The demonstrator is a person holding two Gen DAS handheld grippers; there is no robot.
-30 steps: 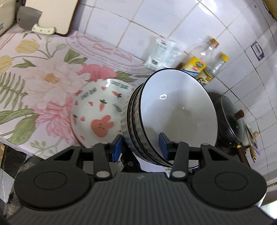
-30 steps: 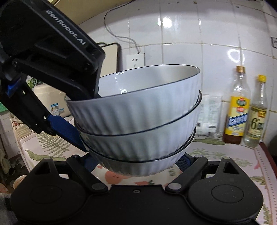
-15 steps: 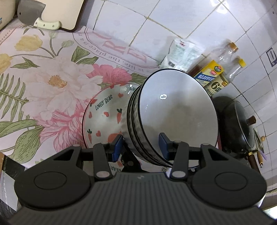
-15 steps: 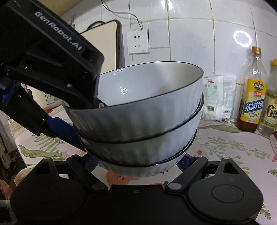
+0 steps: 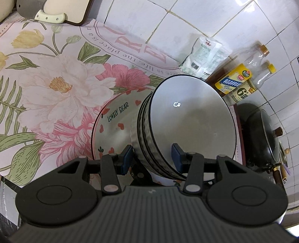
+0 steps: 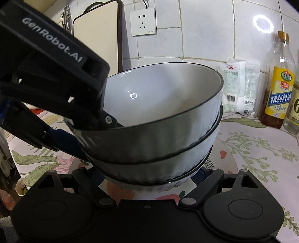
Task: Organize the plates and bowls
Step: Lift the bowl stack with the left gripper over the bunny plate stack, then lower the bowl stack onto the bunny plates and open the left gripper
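Note:
A stack of three white ribbed bowls (image 5: pixel 194 119) with black rims hangs tilted over the counter, held from both sides. My left gripper (image 5: pixel 153 156) is shut on the stack's near wall, one blue pad inside the top bowl and one outside. In the right wrist view the left gripper (image 6: pixel 87 130) reaches in from the upper left onto the bowls (image 6: pixel 158 134). My right gripper (image 6: pixel 149 177) has its jaws set wide, with the pads against the bottom bowl's base. A "LOVELY BEAR" plate (image 5: pixel 115 127) with hearts and carrots lies on the floral cloth, partly under the stack.
Against the tiled wall stand two bottles (image 5: pixel 237 82) and a white packet (image 5: pixel 203 54). A black lidded pot (image 5: pixel 265 134) sits at the right. A cutting board (image 5: pixel 65 9) and a cleaver (image 5: pixel 50 15) lean at the back left. The floral cloth (image 5: pixel 46 84) spreads leftward.
Both grippers carried the bowl stack across and slightly down toward the wall and bottles. The plate has slid further under the stack in the left view. Both grips are unchanged.

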